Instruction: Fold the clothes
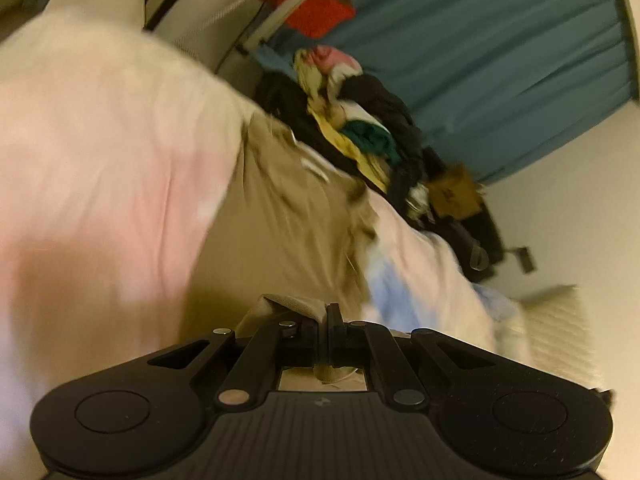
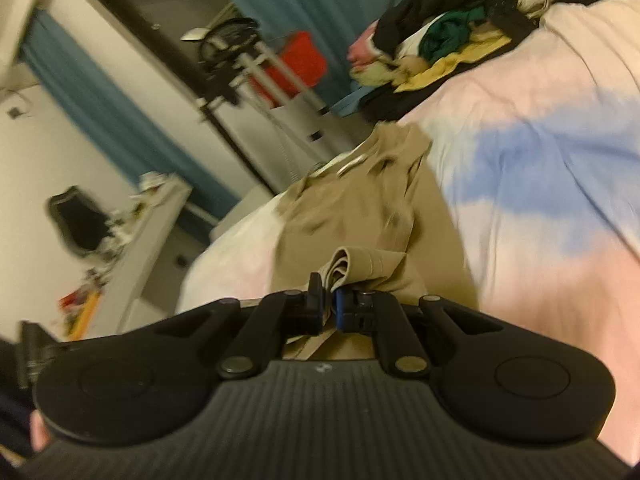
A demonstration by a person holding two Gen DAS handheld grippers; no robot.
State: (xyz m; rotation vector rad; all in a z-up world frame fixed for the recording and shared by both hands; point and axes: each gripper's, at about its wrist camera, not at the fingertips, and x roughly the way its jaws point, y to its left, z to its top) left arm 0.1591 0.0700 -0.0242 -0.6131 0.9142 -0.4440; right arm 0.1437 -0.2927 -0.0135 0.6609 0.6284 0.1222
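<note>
Pinched in both the left gripper (image 1: 327,314) and right gripper (image 2: 328,296), tan cotton trousers (image 2: 352,216) are spread on a pink-and-blue tie-dye bedsheet (image 2: 540,168), near heaped mixed clothes (image 2: 448,40) and teal curtains (image 1: 500,52).

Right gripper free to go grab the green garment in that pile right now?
Probably not. The right gripper is shut on the khaki trousers, and the green garment sits in the pile across the bed, beyond them.
</note>
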